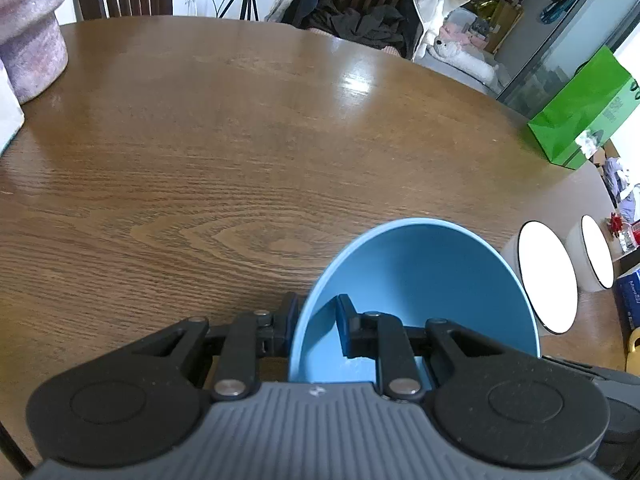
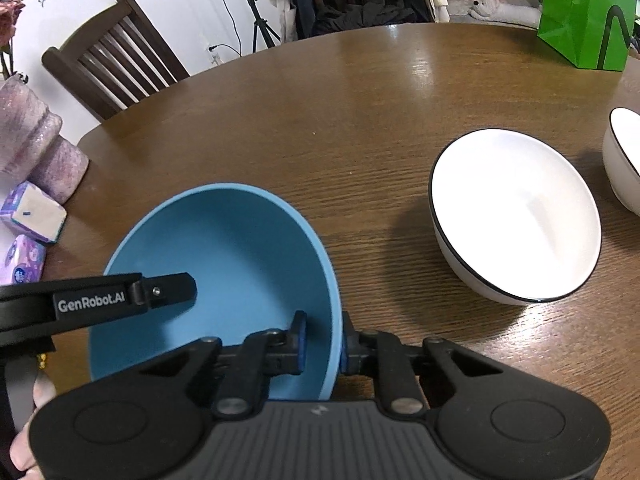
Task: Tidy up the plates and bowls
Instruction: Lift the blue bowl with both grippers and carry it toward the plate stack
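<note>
A blue bowl (image 1: 420, 276) (image 2: 236, 248) is held at two sides of its rim over the round wooden table (image 1: 240, 140) (image 2: 340, 120). My left gripper (image 1: 316, 320) is shut on the bowl's left rim, one pad outside and one inside. My right gripper (image 2: 322, 340) is shut on the bowl's right rim in the same way. In the right wrist view the left gripper's finger (image 2: 168, 290) reaches over the bowl from the left. Two white bowls with black rims stand to the right, the nearer one (image 1: 546, 276) (image 2: 516, 212) and the farther one (image 1: 596, 252) (image 2: 624, 152).
A green paper bag (image 1: 584, 116) (image 2: 580, 12) stands at the table's far right edge. A pink ribbed vase (image 1: 28, 32) (image 2: 36, 148) and tissue packs (image 2: 32, 216) sit at the left. A dark wooden chair (image 2: 112, 60) stands behind the table. A hand (image 2: 28, 440) shows at lower left.
</note>
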Demonstrator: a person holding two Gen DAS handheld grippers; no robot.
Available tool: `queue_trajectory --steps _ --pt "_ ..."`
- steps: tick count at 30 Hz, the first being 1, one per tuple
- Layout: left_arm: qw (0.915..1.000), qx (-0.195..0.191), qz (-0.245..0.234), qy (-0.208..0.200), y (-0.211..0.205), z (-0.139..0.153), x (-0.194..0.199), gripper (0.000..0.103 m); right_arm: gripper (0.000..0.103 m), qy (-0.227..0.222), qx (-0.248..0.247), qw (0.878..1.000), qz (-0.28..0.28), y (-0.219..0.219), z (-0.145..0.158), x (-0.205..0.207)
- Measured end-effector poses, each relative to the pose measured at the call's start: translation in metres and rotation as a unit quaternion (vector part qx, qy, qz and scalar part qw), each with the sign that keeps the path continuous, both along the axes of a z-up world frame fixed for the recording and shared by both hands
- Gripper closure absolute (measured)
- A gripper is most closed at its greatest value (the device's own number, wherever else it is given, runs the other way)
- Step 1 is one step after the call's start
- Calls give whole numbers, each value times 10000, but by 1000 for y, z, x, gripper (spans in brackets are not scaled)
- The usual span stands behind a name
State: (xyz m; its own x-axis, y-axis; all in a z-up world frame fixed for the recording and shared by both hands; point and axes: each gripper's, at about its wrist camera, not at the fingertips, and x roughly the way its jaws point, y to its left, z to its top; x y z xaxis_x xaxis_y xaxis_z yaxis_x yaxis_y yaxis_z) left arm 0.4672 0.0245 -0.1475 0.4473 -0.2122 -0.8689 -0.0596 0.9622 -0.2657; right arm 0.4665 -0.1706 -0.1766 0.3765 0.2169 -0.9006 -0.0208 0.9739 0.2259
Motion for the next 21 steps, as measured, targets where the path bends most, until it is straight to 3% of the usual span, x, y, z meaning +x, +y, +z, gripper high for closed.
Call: queue_trajectory --steps 21 --pt "9991 8 -67 -416 32 52 -67 83 90 -399 52 9992 78 25 60 -64"
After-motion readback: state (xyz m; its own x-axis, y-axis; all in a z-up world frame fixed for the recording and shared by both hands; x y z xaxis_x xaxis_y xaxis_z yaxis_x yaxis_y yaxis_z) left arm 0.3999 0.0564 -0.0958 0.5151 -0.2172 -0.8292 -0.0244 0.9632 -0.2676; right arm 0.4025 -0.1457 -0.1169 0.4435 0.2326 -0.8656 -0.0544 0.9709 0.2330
